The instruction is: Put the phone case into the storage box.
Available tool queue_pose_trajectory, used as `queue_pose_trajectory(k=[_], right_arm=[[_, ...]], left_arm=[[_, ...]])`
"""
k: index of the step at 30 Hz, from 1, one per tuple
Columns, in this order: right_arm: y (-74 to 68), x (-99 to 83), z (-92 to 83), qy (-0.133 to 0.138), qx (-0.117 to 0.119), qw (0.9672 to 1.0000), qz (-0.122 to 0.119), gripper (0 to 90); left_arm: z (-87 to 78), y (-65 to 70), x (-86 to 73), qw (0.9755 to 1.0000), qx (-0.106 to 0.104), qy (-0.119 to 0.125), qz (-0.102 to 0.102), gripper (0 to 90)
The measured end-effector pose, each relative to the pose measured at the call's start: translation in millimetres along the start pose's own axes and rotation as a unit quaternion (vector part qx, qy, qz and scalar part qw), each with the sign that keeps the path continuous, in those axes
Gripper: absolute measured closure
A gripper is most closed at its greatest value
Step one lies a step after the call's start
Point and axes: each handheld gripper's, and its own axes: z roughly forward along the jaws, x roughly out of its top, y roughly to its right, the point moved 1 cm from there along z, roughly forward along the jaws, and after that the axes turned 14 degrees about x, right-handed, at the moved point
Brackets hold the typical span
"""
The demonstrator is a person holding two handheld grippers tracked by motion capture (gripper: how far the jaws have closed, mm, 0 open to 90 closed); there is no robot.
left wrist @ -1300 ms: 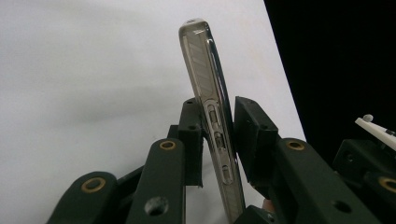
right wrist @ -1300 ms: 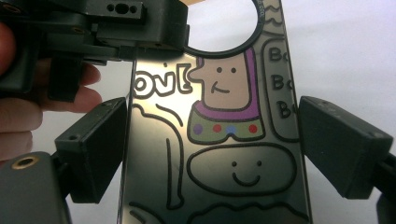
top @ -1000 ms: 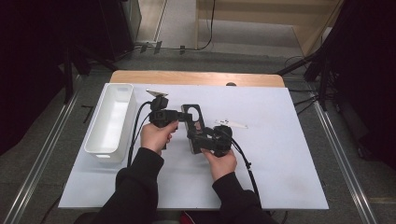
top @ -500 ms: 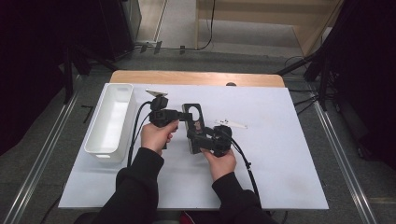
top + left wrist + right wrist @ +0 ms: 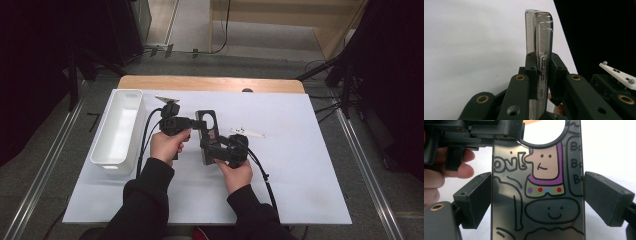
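In the high view, the left gripper (image 5: 200, 122) and right gripper (image 5: 207, 150) meet at the centre of the white table mat (image 5: 300, 170) over a dark phone case (image 5: 206, 131), whose design is too small to read there. The right gripper view shows the case's (image 5: 537, 192) back close up: a cartoon figure with a purple hood and coloured dots, a smiling blob below it, and lettering that reads roughly "ov" at left and "Bo" repeated at right. There the right gripper's jaws stand either side of the case, the left pad touching its edge, the right one slightly apart; I cannot tell whether they grip it. The left gripper view shows the case (image 5: 539, 45) edge-on and upright, side buttons visible, with the left gripper's jaws clamped on its faces. At the high view's left, a white rectangular bin (image 5: 119, 131) lies empty. A small white tool (image 5: 247, 132) lies right of the grippers.
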Motion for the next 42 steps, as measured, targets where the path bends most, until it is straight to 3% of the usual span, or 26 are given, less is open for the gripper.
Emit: queue_pose_trajectory(k=[25,31,36,37,39,42], right_arm=[[0.0,2.2,-3.5,-0.001,0.005,0.9999,-0.013,10.3],[-1.5,3.1,-6.0,-0.001,0.000,0.9996,-0.027,9.9],[-3.0,2.9,-6.2,-0.006,0.012,0.9992,-0.039,9.8],[-3.1,2.8,-5.9,-0.007,0.013,0.9991,-0.040,9.2],[-2.9,2.5,-5.3,-0.013,0.023,0.9988,-0.041,0.0],[-3.2,2.3,-5.1,-0.023,0.023,0.9987,-0.040,0.0]], left_arm=[[-1.4,2.6,0.1,0.9999,-0.013,0.000,0.007,79.4],[-2.0,4.7,0.2,0.9998,-0.018,0.001,0.010,79.4],[-1.9,7.5,-0.1,0.9997,-0.016,-0.001,0.019,79.8],[-2.0,7.7,-0.1,0.9997,-0.018,-0.001,0.019,79.8],[-2.4,8.1,0.1,0.9996,-0.017,-0.001,0.022,79.8],[-4.3,8.6,0.7,0.9995,-0.017,0.002,0.027,79.8]])
